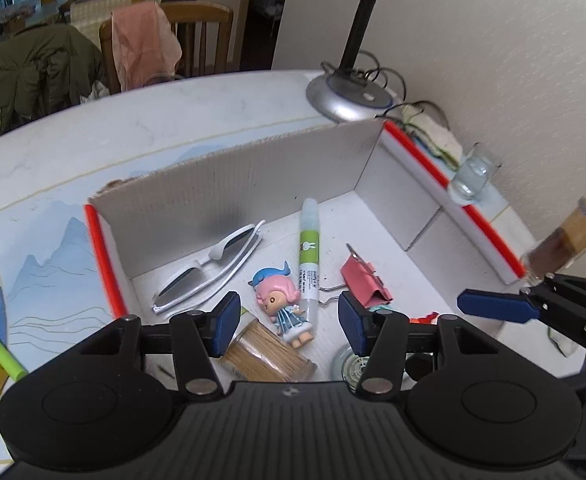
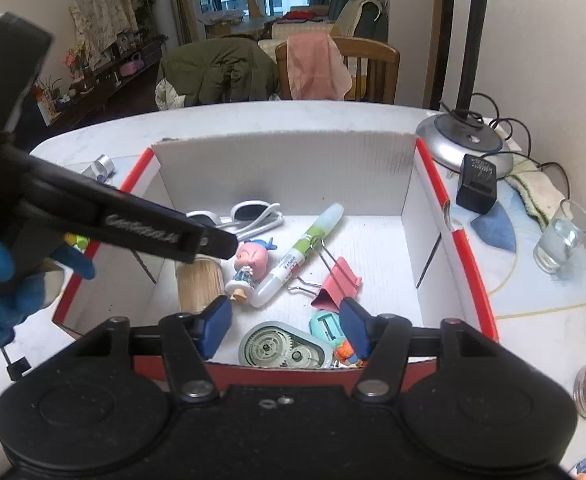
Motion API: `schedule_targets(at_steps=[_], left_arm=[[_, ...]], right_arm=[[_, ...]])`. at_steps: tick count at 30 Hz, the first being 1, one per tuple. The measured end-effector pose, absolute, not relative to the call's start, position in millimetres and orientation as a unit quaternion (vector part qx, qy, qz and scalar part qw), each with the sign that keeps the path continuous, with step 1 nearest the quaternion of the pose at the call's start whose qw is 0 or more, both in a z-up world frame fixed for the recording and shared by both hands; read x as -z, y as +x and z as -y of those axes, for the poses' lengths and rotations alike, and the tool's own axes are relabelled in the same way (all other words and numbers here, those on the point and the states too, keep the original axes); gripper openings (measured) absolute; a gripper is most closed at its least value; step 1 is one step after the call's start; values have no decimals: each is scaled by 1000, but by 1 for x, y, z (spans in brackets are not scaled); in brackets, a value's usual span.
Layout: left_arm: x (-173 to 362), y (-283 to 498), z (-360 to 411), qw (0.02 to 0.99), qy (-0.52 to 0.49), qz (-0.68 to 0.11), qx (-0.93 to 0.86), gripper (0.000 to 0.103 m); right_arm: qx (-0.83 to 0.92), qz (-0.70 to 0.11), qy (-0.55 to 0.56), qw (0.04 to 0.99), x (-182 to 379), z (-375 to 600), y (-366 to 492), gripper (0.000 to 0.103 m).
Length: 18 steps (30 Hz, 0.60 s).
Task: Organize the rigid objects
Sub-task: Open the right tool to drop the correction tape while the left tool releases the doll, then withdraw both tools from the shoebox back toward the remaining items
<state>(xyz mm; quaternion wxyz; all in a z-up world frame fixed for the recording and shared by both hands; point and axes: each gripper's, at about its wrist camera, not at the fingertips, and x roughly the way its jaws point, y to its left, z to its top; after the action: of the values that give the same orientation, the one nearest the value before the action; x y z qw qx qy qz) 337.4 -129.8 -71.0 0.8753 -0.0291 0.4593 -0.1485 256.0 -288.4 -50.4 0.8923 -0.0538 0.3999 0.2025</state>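
You are holding both grippers over the box (image 2: 285,160), left gripper (image 1: 289,322) open and empty, right gripper (image 2: 285,324) open and empty, doll (image 1: 283,304), glue (image 1: 308,256), sunglasses (image 1: 209,268) and clip (image 2: 339,284) lying inside.

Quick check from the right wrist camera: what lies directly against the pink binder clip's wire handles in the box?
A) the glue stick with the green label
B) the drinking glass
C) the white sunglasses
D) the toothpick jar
A: the glue stick lies slanted beside the doll, its body crossing the wire handles of the pink binder clip.
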Motion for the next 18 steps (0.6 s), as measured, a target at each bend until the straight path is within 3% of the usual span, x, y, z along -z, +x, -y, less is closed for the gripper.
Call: schedule_targets(at_steps=[13, 16, 18], left_arm=[[33, 277, 101, 905, -50, -393, 157, 53], [25, 264, 92, 910, -55, -381, 156, 64], [21, 255, 85, 913, -60, -373, 154, 65]], right_arm=[[-211, -362, -31, 908, 22, 283, 226, 72], [-213, -354, -23, 910, 16, 281, 218, 75], [-212, -349, -17, 913, 13, 279, 213, 76]])
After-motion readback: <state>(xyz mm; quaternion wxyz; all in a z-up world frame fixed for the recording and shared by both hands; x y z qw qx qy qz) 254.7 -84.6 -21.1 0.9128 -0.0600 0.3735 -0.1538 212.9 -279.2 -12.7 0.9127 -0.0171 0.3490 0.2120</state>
